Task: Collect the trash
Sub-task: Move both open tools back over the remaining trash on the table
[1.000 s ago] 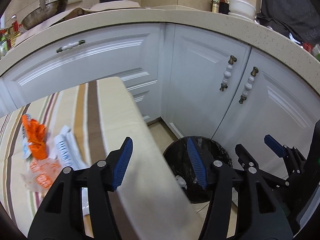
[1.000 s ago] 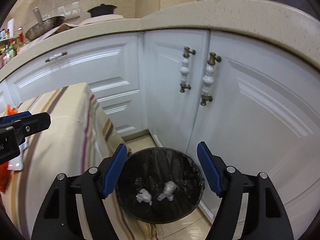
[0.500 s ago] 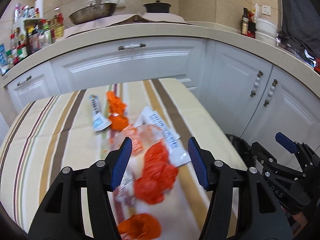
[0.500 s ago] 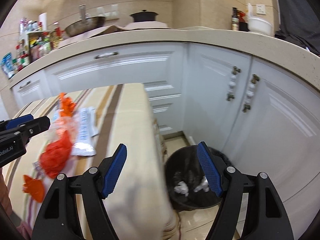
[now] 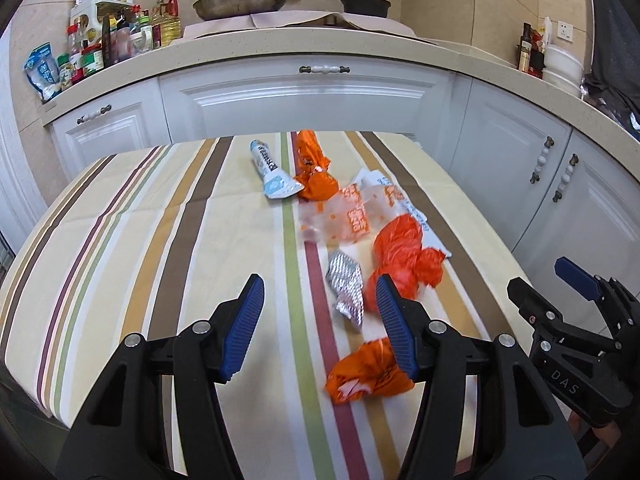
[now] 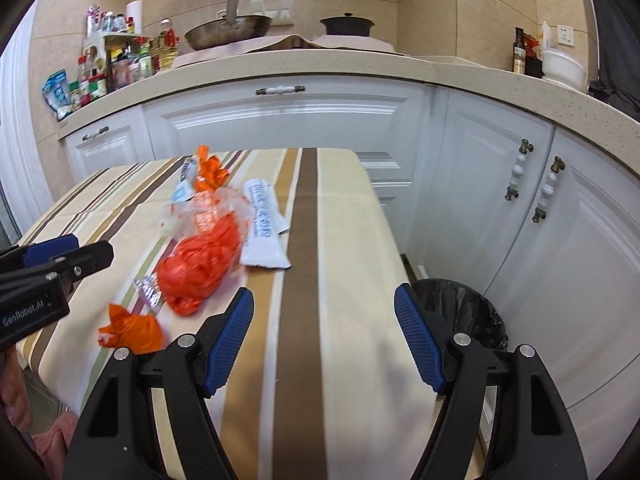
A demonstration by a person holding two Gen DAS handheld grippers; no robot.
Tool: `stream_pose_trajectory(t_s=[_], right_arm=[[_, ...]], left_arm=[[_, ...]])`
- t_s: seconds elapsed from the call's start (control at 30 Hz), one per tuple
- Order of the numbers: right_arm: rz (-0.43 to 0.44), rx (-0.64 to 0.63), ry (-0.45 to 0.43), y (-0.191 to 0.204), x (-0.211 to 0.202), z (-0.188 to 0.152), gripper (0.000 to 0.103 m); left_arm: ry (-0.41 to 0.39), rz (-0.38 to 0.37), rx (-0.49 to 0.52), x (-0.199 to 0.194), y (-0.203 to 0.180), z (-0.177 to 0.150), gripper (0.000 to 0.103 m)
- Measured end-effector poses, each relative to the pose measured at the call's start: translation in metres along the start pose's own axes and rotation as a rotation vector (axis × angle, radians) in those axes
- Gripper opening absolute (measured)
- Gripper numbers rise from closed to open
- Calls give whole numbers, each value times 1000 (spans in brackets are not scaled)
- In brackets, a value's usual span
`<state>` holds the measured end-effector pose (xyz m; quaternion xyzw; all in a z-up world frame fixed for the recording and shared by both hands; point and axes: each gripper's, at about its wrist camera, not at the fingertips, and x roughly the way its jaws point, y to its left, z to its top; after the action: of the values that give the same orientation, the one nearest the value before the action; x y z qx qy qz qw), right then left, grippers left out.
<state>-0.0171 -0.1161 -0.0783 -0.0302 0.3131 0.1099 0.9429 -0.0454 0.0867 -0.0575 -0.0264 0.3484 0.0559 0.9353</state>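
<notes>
Clearly, left gripper [image 6: 52, 276] reads "GenRobot.AI".

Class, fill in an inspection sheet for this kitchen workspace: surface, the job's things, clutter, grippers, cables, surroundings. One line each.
Surface: striped cloth-covered table, no spills seen.
Job's things: crumpled orange plastic bag, silver foil wrapper, small orange wrapper, clear orange-printed bag, white and blue tube, white printed sachet, far orange wrapper; all lie on the table. Black-lined round trash bin stands on the floor beside it.
Clutter: nothing seen apart from the trash.
Grippers: left gripper and right gripper above the table, jaws open, empty.
Cables: nothing seen.
Surroundings: white cabinets, metal wok, spice bottles.
</notes>
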Motion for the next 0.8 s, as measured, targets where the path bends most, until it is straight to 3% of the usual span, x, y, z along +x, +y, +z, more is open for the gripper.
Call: stream_pose_trajectory(t_s=[0.4,0.8], right_arm=[[3,-6,4,10,-7,-10,71],[-12,21,10,4,-11,-17,71]], left_arm=[[16,-72,12,-6,-8,-23,64],[64,-71,62,12,-25,-37,65]])
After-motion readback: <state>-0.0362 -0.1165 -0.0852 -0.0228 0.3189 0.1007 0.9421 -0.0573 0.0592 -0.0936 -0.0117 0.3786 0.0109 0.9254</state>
